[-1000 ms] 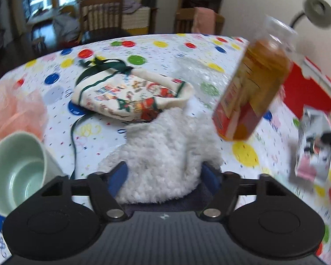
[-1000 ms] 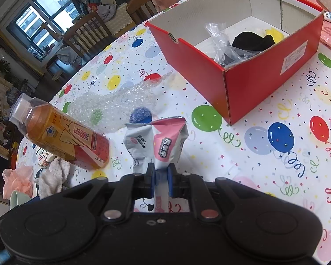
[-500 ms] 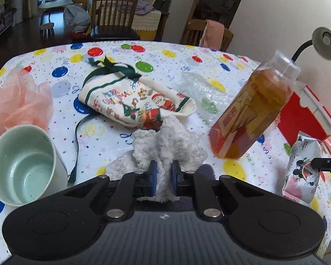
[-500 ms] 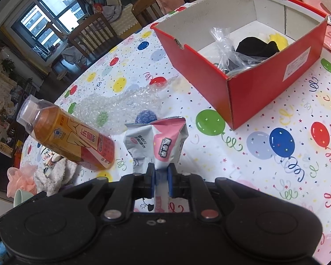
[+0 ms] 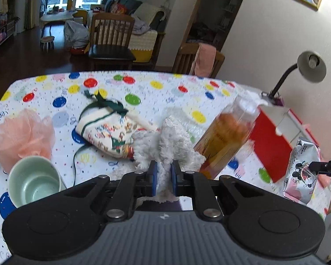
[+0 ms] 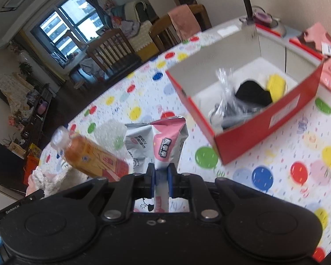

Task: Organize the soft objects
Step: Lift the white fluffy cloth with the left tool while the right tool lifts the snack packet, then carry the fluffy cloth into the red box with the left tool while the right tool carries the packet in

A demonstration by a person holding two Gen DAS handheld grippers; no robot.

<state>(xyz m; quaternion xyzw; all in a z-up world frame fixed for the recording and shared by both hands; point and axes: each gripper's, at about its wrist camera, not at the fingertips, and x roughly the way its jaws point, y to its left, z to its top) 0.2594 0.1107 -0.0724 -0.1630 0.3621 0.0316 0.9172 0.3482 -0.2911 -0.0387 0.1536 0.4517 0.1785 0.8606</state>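
Both hands are loaded, so the step in hand looks like the carry to the box: the left hand-held gripper [image 5: 163, 180] is clenched on a white fluffy cloth [image 5: 167, 141], its blue pads pinching a fold while the rest bunches up ahead of the fingers, and the right hand-held gripper [image 6: 161, 182] is clenched on the lower edge of a pink-and-grey soft packet [image 6: 158, 141], which stands up from the jaws. The red box [image 6: 264, 128] sits at about two o'clock from the right gripper, open-topped, already holding a clear plastic bag [image 6: 226, 95], something black [image 6: 253, 92] and something yellow [image 6: 275, 85]. The next move, as I judge it, calls for bringing the packet over the near red wall and letting go only once it is above the open space — the cloth would follow from the left. In the way of the cloth stands a bottle of amber drink [image 5: 227, 139] at one o'clock in the left view, just beside the cloth and between it and the box; a low sweep could knock it, so the cloth wants lifting past it. Other things wait on the balloon-print worktop [image 5: 55, 84]: a Christmas drawstring pouch [image 5: 108, 132] at eleven o'clock, a pink bath pouf [image 5: 22, 134] at nine o'clock with a pale green cup [image 5: 33, 181] near it, and a sheet of bubble wrap [image 6: 109, 132] behind the bottle.
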